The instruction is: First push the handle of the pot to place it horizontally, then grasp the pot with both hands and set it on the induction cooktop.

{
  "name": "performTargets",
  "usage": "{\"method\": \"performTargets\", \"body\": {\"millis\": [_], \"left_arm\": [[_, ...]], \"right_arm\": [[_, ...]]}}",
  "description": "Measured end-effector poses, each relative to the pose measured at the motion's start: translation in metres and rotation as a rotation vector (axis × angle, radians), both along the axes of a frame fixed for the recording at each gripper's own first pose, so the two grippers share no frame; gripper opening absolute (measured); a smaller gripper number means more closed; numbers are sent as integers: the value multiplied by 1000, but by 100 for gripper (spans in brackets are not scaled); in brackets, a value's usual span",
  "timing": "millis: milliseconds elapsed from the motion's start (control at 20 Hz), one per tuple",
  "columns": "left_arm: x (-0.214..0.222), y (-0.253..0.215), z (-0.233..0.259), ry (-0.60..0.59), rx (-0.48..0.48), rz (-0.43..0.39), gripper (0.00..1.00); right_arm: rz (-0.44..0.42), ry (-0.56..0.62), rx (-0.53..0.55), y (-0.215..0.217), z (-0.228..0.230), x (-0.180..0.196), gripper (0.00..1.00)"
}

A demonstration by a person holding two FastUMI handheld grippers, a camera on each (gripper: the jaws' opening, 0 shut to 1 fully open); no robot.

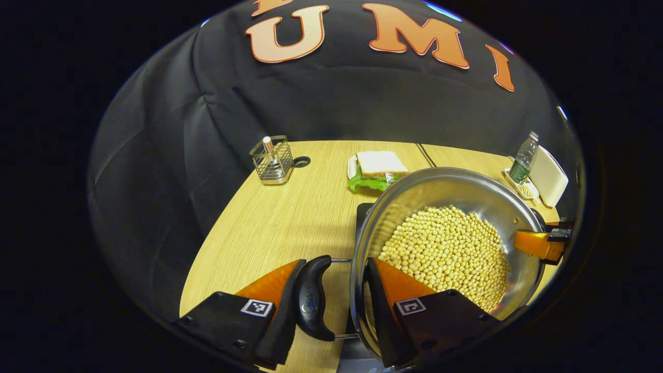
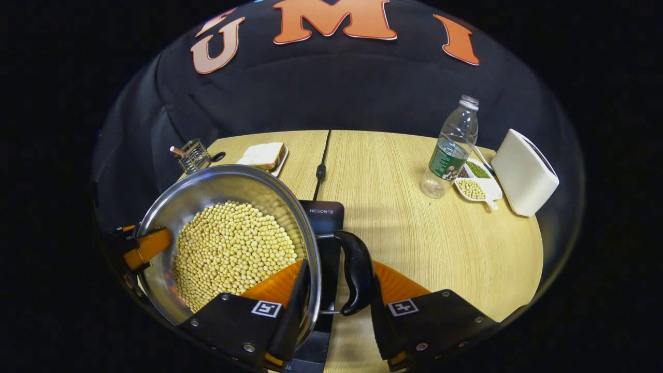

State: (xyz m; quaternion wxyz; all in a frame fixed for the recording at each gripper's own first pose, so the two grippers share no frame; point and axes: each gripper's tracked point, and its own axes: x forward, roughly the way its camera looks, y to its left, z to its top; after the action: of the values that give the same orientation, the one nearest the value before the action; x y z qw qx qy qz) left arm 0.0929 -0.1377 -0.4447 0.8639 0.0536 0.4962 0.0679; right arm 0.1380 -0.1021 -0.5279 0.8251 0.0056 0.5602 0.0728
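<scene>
Round steel pot of yellow beans [image 1: 445, 243] over black induction cooktop [image 2: 326, 215]; left tongs [image 1: 336, 298] and right tongs [image 2: 336, 290] each pinch rim and black side handle [image 1: 312, 299].

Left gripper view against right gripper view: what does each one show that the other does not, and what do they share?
Left gripper view: the left handle, held with the rim between the left gripper's fingers. Right gripper view: the right handle, held likewise by the right gripper, and green beans in a dish. Both: the pot of soybeans, cooktop, sandwich, bottle.
</scene>
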Motion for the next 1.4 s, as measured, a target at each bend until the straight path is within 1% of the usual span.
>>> {"method": "performTargets", "body": {"millis": [50,100,150,200,250,300,350,400,450,550,600,650,750,800,900,950,1000,1050,1100,1150,1200,1250,1300,1350,1400], "left_arm": [[1,0,0,-8,-3,2,72],[-4,3,-5,-9,1,1,68],[-6,4,-9,1,15,1,74],[-4,2,-10,2,24,4,76],[1,1,-9,-16,38,-3,81],[-2,3,-7,-18,49,-3,82],[0,3,-4,-28,60,-5,84],[-1,4,0,-38,71,-8,88],[0,6,6,-54,88,-11,88],[1,7,19,-86,108,16,82],[4,9,30,-117,129,30,76],[8,9,42,-155,141,30,84],[17,-1,71,-253,142,17,83],[20,-5,88,-298,146,14,75],[24,-19,121,-386,150,-3,91],[24,-29,140,-434,144,-15,86],[24,-38,157,-488,132,-24,86],[23,-49,175,-546,116,-30,91],[22,-58,192,-594,97,-39,87],[20,-68,210,-632,83,-47,90],[16,-75,225,-664,76,-54,89],[11,-83,241,-696,75,-61,89],[10,-95,257,-732,71,-73,85],[5,-107,274,-766,64,-87,89],[-3,-120,289,-798,48,-109,89]], "right_arm": [[1,-4,-2,-1,0,-3,59],[7,-2,2,-1,1,-5,60],[12,1,9,0,2,-6,60],[10,-17,12,0,5,-1,61],[13,0,14,-1,5,-5,61],[13,-2,25,2,9,-5,63],[11,3,36,3,8,-7,66],[4,-11,49,5,10,-4,68],[0,-38,49,3,14,0,72],[-19,-122,34,-8,33,13,76],[-33,-171,36,-13,47,21,77],[-47,-226,41,-19,63,28,80],[-62,-346,46,-30,96,39,80],[-66,-404,44,-36,115,45,80],[-72,-525,43,-53,158,50,81],[-69,-589,44,-62,179,50,81],[-75,-664,41,-73,204,51,81],[-86,-716,33,-83,221,52,81],[-95,-766,29,-93,238,47,81],[-99,-801,30,-102,254,42,82],[-97,-827,31,-114,271,36,87],[-95,-849,33,-123,285,30,82],[-92,-870,36,-132,298,26,82],[-93,-894,40,-140,308,22,82],[-91,-924,44,-148,319,19,83]]}}
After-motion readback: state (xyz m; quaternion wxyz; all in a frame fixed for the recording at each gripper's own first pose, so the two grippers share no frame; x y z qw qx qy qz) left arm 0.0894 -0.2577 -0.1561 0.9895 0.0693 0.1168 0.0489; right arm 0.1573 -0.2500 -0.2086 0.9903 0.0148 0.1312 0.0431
